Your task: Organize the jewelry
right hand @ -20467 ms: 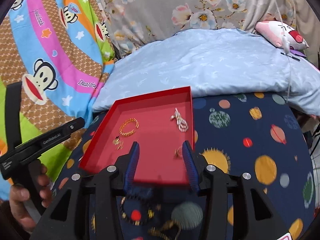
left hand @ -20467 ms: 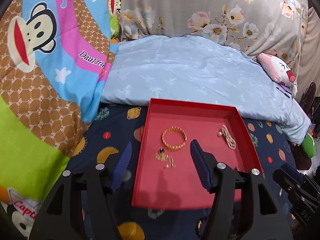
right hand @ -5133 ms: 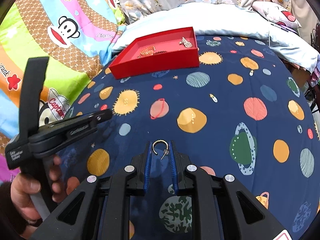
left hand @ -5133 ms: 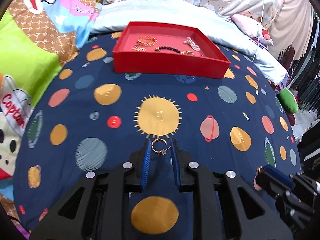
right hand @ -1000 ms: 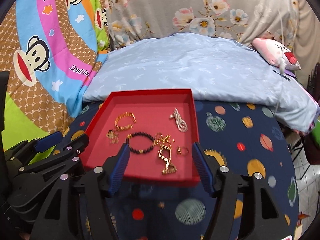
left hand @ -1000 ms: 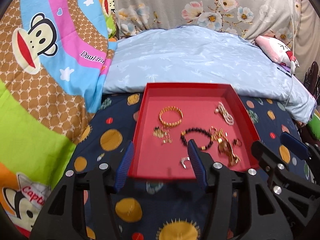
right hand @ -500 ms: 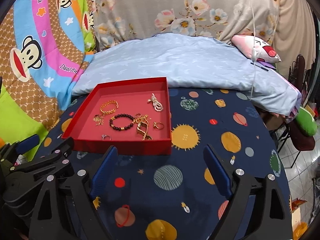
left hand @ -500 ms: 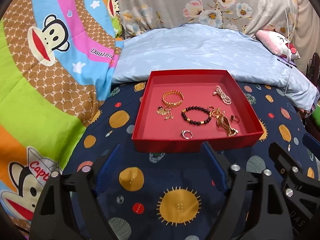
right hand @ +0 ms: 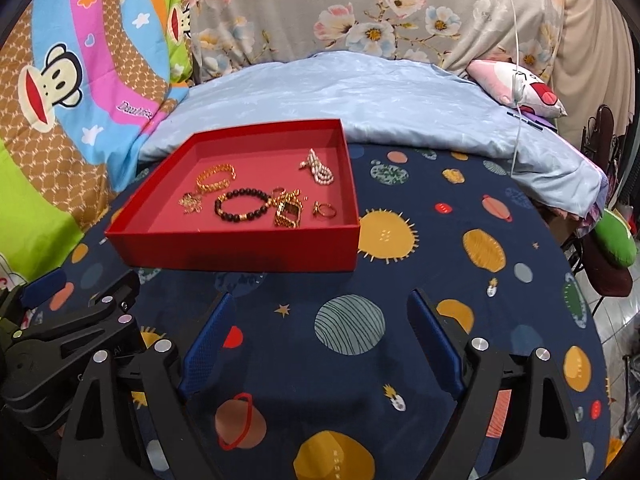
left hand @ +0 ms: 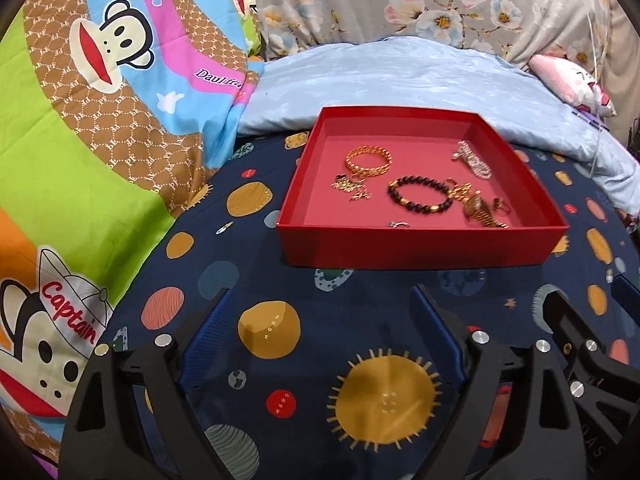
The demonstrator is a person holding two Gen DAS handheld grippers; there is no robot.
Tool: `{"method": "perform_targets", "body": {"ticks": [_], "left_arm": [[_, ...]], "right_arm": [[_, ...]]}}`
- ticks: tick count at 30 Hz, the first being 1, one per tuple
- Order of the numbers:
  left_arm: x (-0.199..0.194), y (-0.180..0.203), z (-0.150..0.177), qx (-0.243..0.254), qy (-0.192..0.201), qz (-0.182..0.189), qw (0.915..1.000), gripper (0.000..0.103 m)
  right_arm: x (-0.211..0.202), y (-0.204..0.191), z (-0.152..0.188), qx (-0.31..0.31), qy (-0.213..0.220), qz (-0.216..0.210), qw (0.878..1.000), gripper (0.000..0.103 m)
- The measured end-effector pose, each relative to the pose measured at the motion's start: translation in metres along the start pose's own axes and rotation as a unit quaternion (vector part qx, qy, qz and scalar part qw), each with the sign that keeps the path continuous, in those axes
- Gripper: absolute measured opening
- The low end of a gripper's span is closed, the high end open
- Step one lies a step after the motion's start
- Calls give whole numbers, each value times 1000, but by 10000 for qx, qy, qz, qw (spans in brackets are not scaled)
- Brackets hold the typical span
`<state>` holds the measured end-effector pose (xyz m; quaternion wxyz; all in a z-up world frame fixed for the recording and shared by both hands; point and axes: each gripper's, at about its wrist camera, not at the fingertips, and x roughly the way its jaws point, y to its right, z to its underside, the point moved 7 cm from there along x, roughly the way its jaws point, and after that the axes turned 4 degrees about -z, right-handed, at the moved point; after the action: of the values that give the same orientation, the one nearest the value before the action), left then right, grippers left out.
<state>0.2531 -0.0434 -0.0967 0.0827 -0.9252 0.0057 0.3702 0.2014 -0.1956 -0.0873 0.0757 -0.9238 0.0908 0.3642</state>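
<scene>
both jaws have just been opening and stand wide, empty: left gripper (left hand: 320, 334), right gripper (right hand: 322, 338). the red tray (left hand: 416, 246) holding the jewelry sits mid-frame above both; no loose piece shows on the bedspread (right hand: 440, 280).

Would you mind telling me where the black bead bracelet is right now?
The black bead bracelet lies inside the red tray, near its middle; in the left wrist view the gold bangle is just behind it to the left, and a gold chain pile touches its right side.
</scene>
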Motion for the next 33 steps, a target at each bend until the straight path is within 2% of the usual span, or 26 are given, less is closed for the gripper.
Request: {"method": "perform_targets", "body": {"ticks": [10,12,19,24,33], "left_arm": [[20,6,6,-27,181,-47,9998,89],[22,5,7,-83,117,-5,9999,91],[27,5,9,-91,-8,-63,9999,92],[24,6,9,20,72,-433,9990,91],[20,2,8,-88,160,-282,9994,91]], "right_arm": [[22,6,9,86,-63,78,9999,86],[23,7,9,95,-66,57,9999,86],[25,5,11,38,-128,102,9999,86],[27,4,13,-135,-261,767,9966,86],[23,6,12,-13,-114,378,9992,86]]}}
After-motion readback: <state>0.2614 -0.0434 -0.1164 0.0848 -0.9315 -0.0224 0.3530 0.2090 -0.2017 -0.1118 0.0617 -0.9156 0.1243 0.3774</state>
